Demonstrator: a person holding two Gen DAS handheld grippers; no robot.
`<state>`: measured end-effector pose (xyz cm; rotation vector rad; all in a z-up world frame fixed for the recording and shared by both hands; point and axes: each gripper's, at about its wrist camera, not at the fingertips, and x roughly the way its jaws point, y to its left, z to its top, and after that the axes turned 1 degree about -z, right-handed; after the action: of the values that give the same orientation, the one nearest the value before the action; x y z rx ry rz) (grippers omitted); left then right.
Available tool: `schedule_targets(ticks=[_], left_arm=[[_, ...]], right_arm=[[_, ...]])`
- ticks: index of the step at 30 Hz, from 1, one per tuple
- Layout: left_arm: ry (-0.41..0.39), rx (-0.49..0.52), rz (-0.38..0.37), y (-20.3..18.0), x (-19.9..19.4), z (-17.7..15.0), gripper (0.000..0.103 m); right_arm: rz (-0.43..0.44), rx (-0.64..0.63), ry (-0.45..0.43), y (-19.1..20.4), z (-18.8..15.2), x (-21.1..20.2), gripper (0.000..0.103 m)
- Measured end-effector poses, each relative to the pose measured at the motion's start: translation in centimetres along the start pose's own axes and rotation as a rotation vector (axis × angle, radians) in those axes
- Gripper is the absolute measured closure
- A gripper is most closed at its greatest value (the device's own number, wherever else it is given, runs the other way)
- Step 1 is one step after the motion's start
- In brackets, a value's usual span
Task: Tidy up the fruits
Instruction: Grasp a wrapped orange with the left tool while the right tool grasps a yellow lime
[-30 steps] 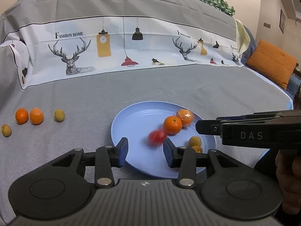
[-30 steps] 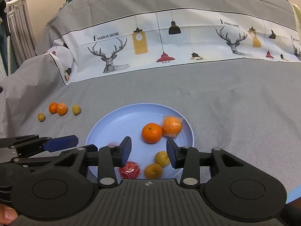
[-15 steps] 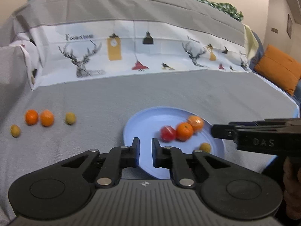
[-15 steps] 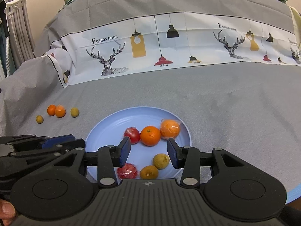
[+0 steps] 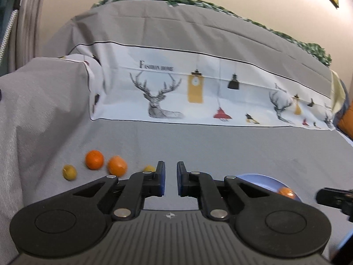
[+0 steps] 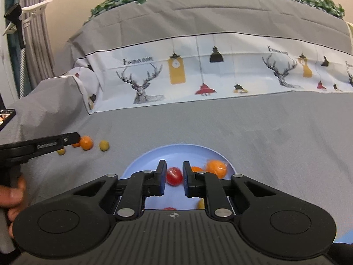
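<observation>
Grey cloth (image 5: 220, 145), both tongs (image 5: 171, 182) closed, empty

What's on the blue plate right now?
On the blue plate: a red fruit, an orange and a wrapped orange. The right gripper covers the near half; only slivers of other fruit show.

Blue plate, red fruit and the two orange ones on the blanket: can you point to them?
Blue plate (image 6: 176, 152): right wrist view, bare far rim.
Red fruit (image 6: 173, 175): right wrist view, its middle, seen between the fingers.
Left orange (image 5: 94, 159): left wrist view, middle.
Right orange (image 5: 117, 165): left wrist view, middle.
</observation>
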<state>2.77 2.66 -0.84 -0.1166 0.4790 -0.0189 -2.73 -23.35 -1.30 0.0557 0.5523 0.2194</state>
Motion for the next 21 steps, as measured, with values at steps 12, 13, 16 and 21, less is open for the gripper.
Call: schedule_targets(ticks=[12, 13, 16, 21], left_arm=[[0.047, -0.126, 0.196, 3.6, 3.9, 0.1, 0.091], [0.047, -0.133, 0.227, 3.8, 4.0, 0.2, 0.091], [0.044, -0.150, 0.324, 4.5, 4.5, 0.2, 0.091], [0.044, -0.183, 0.416, 5.8, 5.7, 0.3, 0.090]], right_arm=[[0.132, 0.015, 0.101, 3.7, 2.5, 4.6, 0.092], [0.144, 0.014, 0.114, 4.3, 2.7, 5.4, 0.092], [0.185, 0.010, 0.149, 5.5, 3.6, 7.8, 0.092], [0.253, 0.028, 0.212, 7.5, 4.8, 11.6, 0.092]])
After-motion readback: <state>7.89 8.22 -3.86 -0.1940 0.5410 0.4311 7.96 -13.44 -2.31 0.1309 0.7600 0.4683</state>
